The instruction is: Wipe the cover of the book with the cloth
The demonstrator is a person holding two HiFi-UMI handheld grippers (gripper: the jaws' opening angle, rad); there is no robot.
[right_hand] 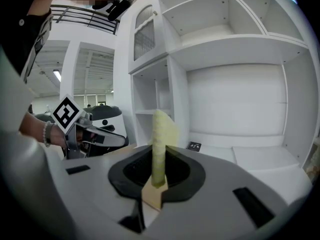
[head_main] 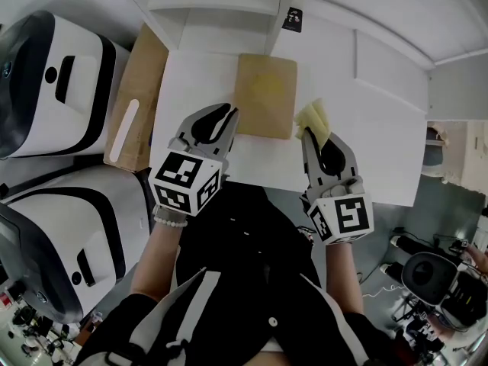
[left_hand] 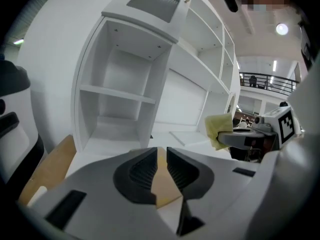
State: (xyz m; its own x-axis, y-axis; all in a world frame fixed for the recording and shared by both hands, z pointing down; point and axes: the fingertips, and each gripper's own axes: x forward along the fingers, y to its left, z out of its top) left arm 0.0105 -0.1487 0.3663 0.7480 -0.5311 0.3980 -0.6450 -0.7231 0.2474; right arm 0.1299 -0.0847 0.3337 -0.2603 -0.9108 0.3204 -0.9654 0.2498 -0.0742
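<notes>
A tan book (head_main: 265, 96) lies flat on the white table (head_main: 381, 128), its cover up. My left gripper (head_main: 231, 116) hovers at the book's near left edge, jaws a narrow gap apart with nothing between them; in the left gripper view (left_hand: 162, 152) only the book (left_hand: 163, 185) shows through that gap. My right gripper (head_main: 308, 134) is just right of the book, shut on a folded yellow cloth (head_main: 314, 118) that sticks up from its tips (right_hand: 159, 151). The cloth (right_hand: 160, 131) stands upright between the pads. The cloth (left_hand: 218, 127) is off the cover.
A flat brown cardboard box (head_main: 136, 97) lies left of the table. Two large white and black machines (head_main: 49, 82) (head_main: 69, 235) stand further left. White shelving (left_hand: 120, 84) rises behind the table. A small black tag (head_main: 293, 19) sits at the back. The table's near edge (head_main: 343, 191) is close to the person's body.
</notes>
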